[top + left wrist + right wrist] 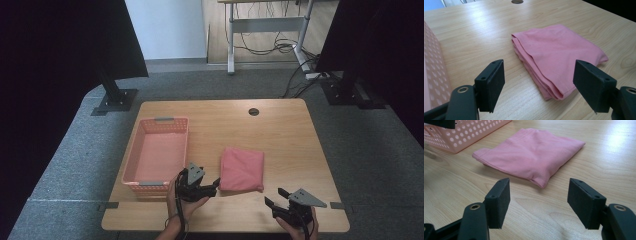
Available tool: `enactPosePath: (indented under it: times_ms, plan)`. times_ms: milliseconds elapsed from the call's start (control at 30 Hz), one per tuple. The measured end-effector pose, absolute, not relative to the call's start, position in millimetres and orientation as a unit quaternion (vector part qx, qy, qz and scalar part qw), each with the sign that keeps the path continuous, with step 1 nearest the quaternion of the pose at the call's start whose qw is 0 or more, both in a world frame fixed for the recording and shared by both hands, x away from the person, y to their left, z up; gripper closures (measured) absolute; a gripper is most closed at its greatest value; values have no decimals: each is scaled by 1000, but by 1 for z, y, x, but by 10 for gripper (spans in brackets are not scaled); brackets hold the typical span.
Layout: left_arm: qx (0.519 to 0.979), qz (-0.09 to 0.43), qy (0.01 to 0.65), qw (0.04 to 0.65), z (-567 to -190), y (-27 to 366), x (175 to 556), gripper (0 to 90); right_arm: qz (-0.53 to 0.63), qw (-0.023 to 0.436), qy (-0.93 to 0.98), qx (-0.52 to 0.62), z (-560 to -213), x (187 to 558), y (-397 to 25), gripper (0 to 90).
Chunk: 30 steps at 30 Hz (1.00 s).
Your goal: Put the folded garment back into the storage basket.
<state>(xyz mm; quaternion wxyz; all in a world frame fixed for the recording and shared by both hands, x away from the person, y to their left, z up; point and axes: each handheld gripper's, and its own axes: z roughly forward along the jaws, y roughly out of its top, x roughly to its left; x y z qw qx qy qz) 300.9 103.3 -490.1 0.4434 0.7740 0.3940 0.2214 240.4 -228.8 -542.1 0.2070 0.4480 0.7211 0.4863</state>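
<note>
High view: a folded pink cloth lies flat on the wooden table, near the middle of its front half.
Landmark: the cloth; every place below is told from it.
Pink basket: just beside the cloth's left edge, apart from it, nothing inside.
Left gripper: at the cloth's near left corner, jaws spread wide and holding nothing; in the left gripper view that corner sits between them.
Right gripper: off the cloth's near right corner, a little apart, jaws likewise spread and bare.
Likely step: closing in to pinch the cloth's near corners for a lift toward the basket.
Risk, layers: the stacked folds show at the left edge; a shallow pinch may catch only the top layer, so the cloth unfolds when raised.
Risk, uneven grip: the right gripper stands farther off; if one side lifts first, the cloth may sag or slide.
</note>
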Motion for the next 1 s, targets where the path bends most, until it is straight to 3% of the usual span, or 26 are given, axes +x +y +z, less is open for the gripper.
enactPosePath:
  times_ms: [1000]
  plan:
    - [764, 219, 410, 447, -492, 97, 320, 255, 496, 204, 714, 450, -542, 240, -228, 335]
